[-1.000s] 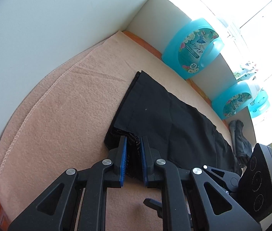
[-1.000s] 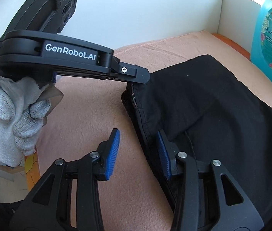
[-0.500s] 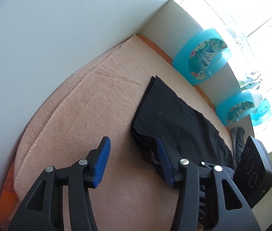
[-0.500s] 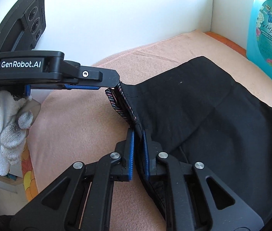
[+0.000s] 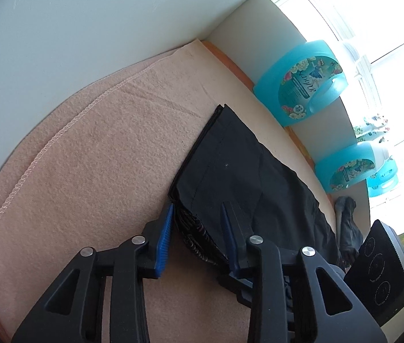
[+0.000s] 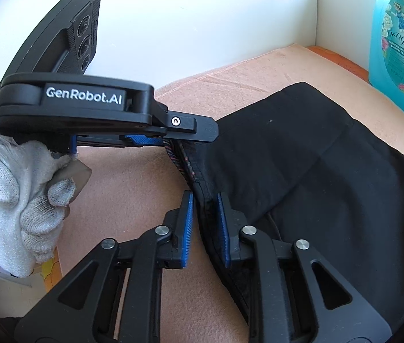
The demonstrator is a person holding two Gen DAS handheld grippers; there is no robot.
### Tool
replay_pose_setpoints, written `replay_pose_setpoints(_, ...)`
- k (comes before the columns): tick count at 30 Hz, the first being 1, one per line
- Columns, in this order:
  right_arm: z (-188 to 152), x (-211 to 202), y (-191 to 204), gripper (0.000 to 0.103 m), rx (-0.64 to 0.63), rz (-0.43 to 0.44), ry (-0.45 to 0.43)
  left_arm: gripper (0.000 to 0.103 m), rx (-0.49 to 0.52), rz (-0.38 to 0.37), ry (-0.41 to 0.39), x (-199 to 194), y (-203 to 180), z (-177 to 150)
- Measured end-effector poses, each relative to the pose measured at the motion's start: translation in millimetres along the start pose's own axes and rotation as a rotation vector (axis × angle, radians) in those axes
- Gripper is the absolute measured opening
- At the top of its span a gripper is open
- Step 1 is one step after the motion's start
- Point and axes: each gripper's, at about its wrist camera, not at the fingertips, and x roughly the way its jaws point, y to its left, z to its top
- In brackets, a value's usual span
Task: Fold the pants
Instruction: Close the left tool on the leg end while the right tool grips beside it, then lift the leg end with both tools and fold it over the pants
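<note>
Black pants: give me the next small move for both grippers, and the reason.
Probably close both on the waistband edge before lifting. The left gripper is closing and the right gripper is opening; each straddles the black pants at that edge, with gaps still showing beside the blue pads, so neither grips yet. The pants lie flat on the peach blanket.

Readable print, ahead of your right gripper's jaws
"GenRobot.AI" on the left gripper point(image 6: 170, 143), up-left; "72" on the blue bottle point(image 6: 396, 48), far right.
</note>
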Motion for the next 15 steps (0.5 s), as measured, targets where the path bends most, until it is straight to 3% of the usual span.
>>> replay_pose_setpoints(3, -4, -26, -15, 0.029, 0.077, 0.081, -0.028, 0.012, 0.052, 0.015, -0.029, -2, -5, -3)
replay_pose_setpoints(4, -4, -36, -20, 0.035, 0.097, 0.079, -0.047, 0.011, 0.076, 0.021, -0.039, -3, -7, -4)
replay_pose_setpoints(5, -1, -45, -26, 0.051, 0.122, 0.070, -0.070, 0.011, 0.100, 0.025, -0.050, -5, -11, -6)
replay_pose_setpoints(6, 4, -53, -33, 0.059, 0.148, 0.061, -0.086, 0.009, 0.124, 0.025, -0.058, -6, -16, -8)
replay_pose_setpoints(10, 35, -64, -54, 0.059, 0.219, 0.039, -0.101, 0.009, 0.240, 0.047, -0.096, -12, -41, -19)
replay_pose_setpoints(15, 76, -40, -70, 0.059, 0.283, 0.039, -0.021, 0.009, 0.370, 0.077, -0.119, -13, -71, -34)
